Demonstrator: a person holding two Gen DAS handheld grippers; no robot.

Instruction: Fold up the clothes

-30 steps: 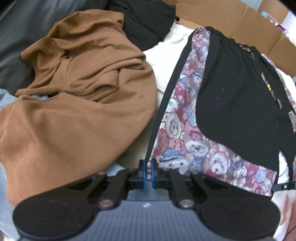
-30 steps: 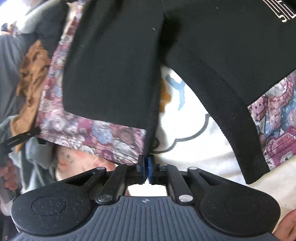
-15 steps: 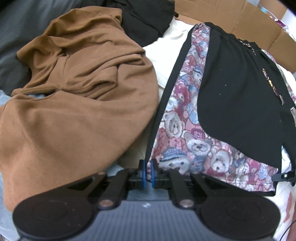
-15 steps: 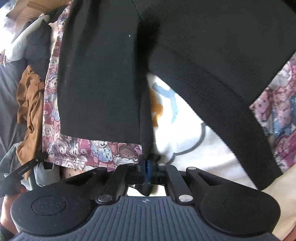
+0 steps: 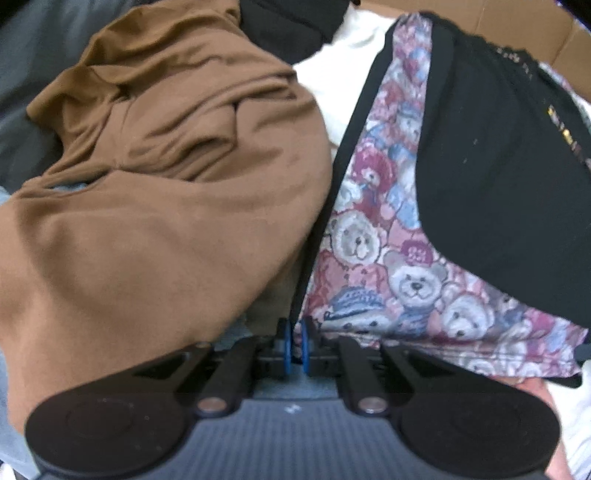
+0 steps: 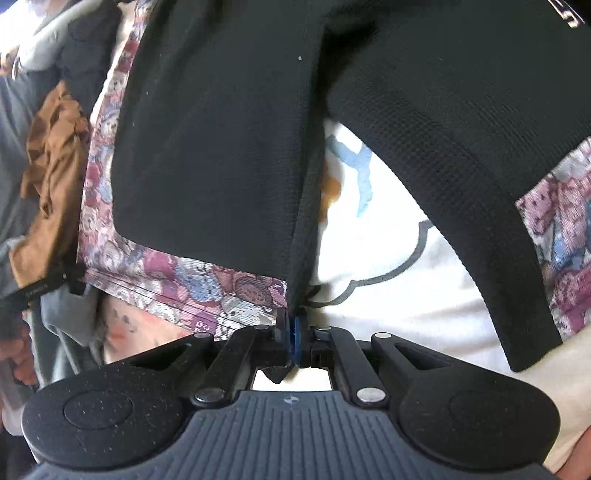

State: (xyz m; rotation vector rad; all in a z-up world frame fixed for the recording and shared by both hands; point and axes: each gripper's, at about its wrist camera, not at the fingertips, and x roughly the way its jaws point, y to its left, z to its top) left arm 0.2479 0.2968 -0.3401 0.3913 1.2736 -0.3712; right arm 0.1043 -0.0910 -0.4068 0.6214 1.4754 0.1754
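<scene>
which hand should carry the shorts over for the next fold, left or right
Probably the right. The right gripper is shut on the inner hem corner of the shorts, beside bare white cloth to fold across. The left gripper pinches the outer corner, crowded by the brown garment.

Probably a home laundry spot — heaped clothes [image 5: 155,192], a cardboard box [image 5: 517,33], a printed cream sheet [image 6: 406,295].

Brown garment [image 5: 155,206] heaped just left of the bear-print shorts [image 5: 388,266], touching their black edge: no gap there. Cardboard wall [image 5: 517,33] blocks behind shorts. Between the shorts' legs, white printed cloth [image 6: 384,251] lies flat w/ open room.
</scene>
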